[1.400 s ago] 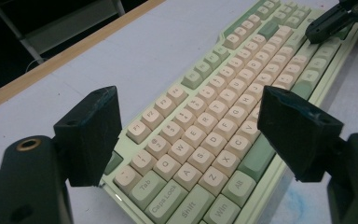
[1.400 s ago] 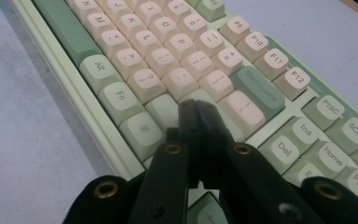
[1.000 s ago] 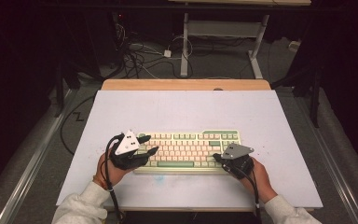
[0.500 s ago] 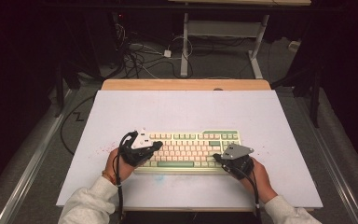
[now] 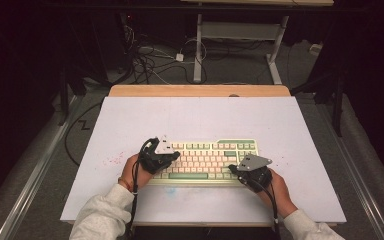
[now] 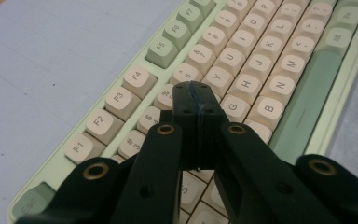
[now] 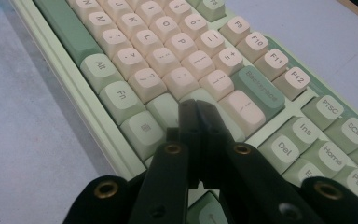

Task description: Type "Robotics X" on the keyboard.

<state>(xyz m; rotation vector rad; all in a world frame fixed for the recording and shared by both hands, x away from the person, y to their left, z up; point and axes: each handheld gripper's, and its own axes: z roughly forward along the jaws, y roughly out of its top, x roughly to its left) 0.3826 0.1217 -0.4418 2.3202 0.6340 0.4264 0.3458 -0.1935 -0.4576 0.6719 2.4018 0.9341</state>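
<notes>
A pale green keyboard (image 5: 215, 155) with cream keys lies near the front of the white table top (image 5: 200, 117). My left gripper (image 5: 176, 156) reaches in from the left over the keyboard's left part. In the left gripper view its jaws (image 6: 196, 95) are shut, pads together with nothing between them, tips just above the number and letter keys near T and G. My right gripper (image 5: 232, 169) hovers over the keyboard's right front corner. In the right gripper view it (image 7: 196, 111) is shut and empty over the green keys below Backspace. A hand in a grey sleeve holds each gripper.
A wooden strip (image 5: 200, 91) borders the table's far edge. Behind it on the floor lie tangled cables (image 5: 150, 60) and the legs of a white stand (image 5: 240, 32). Metal rails (image 5: 35, 170) run along both sides. Faint pink specks (image 5: 112, 161) mark the table left of the keyboard.
My left gripper has moved right, from beside the keyboard's left end onto its keys, and its jaws have closed with nothing in them. The right gripper has stayed put.
</notes>
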